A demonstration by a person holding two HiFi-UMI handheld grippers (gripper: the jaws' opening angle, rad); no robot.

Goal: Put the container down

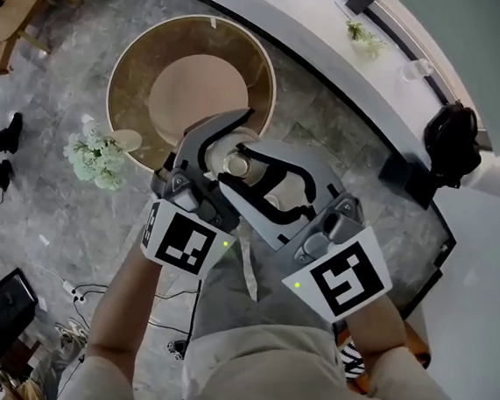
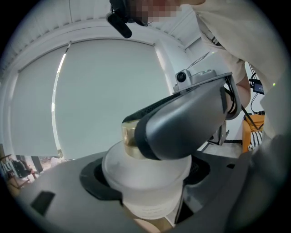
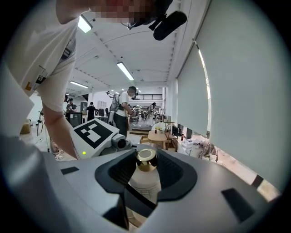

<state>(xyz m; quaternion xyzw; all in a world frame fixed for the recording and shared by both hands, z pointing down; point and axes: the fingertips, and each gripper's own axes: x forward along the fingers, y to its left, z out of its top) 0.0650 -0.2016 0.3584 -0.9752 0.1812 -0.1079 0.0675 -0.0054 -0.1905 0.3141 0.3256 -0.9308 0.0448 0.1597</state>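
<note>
The round table [image 1: 131, 65] with its wooden rim lies below. Over its near edge, 2 grippers meet. The left gripper [image 1: 226, 149] has its jaws clamped on the body of the frosted white container [image 2: 145, 179], holding it upright above the table and clear of the top. The right gripper [image 1: 252, 175] crosses over it, its jaws standing apart around the gold cap [image 3: 146, 157] without pressing on it. White flowers [image 1: 96, 157] sit just beside the table's left rim.
</note>
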